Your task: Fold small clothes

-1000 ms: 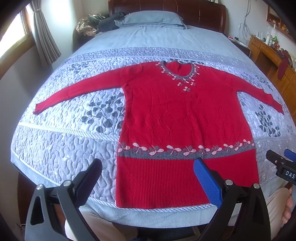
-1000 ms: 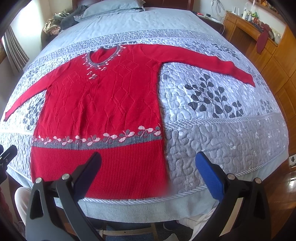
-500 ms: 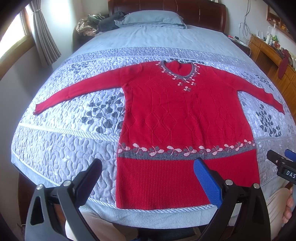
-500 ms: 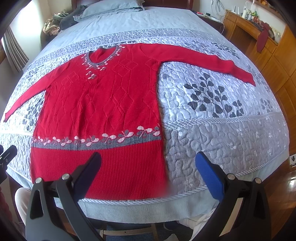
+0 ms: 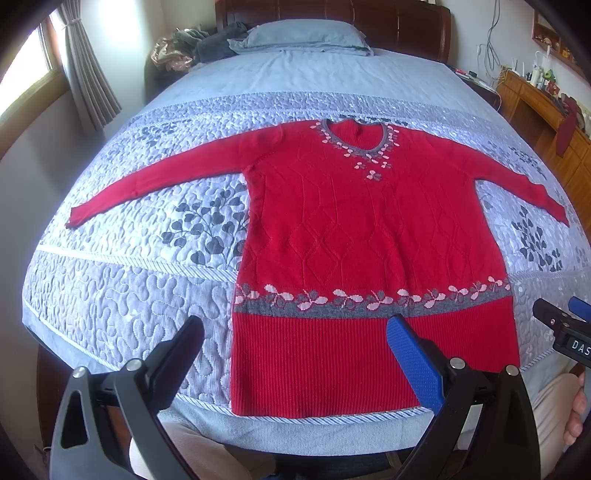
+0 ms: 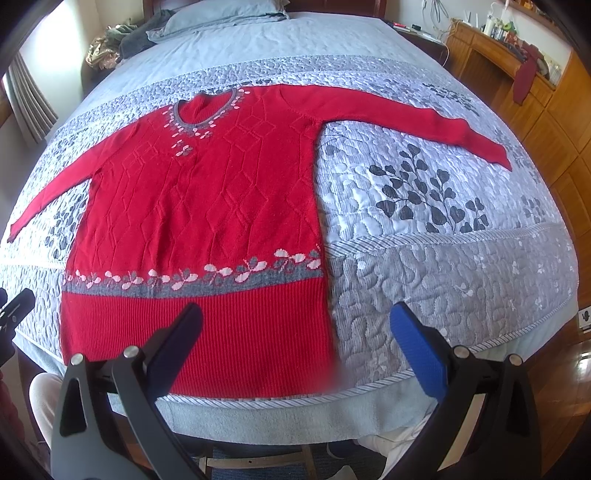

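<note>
A red knit sweater [image 5: 354, 229] lies flat, face up, on the bed, both sleeves spread out sideways and its hem at the near edge; it also shows in the right wrist view [image 6: 207, 206]. It has a grey neckline and a grey flowered band above the ribbed hem. My left gripper [image 5: 295, 339] is open and empty, held above the hem's left part. My right gripper [image 6: 295, 328] is open and empty, above the hem's right corner. The right gripper's tip shows at the left wrist view's right edge [image 5: 561, 325].
The bed has a grey quilted cover [image 5: 122, 291] with a leaf print. A pillow [image 5: 303, 35] and piled clothes [image 5: 192, 44] lie at the headboard. A wooden dresser [image 6: 546, 103] stands along the right wall. A curtained window [image 5: 81, 70] is at left.
</note>
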Motion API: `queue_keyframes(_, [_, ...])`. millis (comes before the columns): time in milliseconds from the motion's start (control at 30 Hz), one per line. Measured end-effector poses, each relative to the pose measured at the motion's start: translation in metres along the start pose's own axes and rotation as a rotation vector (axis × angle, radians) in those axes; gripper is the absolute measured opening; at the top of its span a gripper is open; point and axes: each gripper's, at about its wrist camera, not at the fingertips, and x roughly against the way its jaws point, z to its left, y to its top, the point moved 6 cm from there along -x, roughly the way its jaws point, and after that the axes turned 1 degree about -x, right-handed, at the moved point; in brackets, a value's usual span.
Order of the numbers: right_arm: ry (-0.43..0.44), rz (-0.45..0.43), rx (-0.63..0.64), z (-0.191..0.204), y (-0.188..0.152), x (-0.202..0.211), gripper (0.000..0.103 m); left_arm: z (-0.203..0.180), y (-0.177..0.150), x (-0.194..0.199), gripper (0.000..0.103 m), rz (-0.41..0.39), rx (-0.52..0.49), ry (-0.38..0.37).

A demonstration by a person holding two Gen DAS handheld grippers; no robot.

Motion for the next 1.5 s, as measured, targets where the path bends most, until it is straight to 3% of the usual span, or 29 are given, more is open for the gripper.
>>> queue_keyframes(500, [0.006,0.017,-0.003,-0.003,0.001,-0.013,0.101,-0.003,0.001,-0.011,0.099,0.017,-0.007,0.008])
queue_keyframes(633, [0.024,0.025,-0.015,-0.022,0.014,-0.023,0.100,-0.009,0.008,-0.026,0.099,0.044,-0.012,0.015])
queue_keyframes(733, [0.028,0.039,-0.092,-0.067,0.036,-0.033,0.100,-0.026,0.029,-0.038,0.099,0.048,-0.037,0.016])
queue_keyframes(833, [-0.013,0.036,-0.196,-0.140,0.069,-0.044,0.100,-0.052,0.058,-0.046,0.099,0.019,-0.066,0.010])
queue_keyframes(967, [-0.124,0.033,-0.260,-0.243,0.119,-0.068,0.100,-0.110,0.112,-0.065,0.099,-0.023,-0.079,-0.031])
queue_keyframes(1067, [-0.091,0.082,-0.327,-0.303,0.146,-0.096,0.100,-0.161,0.149,-0.088,0.099,-0.036,-0.087,-0.055])
queue_keyframes(1267, [-0.137,0.126,-0.324,-0.374,0.184,-0.140,0.100,-0.269,0.202,-0.148,0.099,0.004,-0.098,-0.113])
queue_keyframes(1500, [-0.083,0.156,-0.372,-0.430,0.206,-0.171,0.100,-0.364,0.216,-0.184,0.099,0.053,-0.169,-0.156])
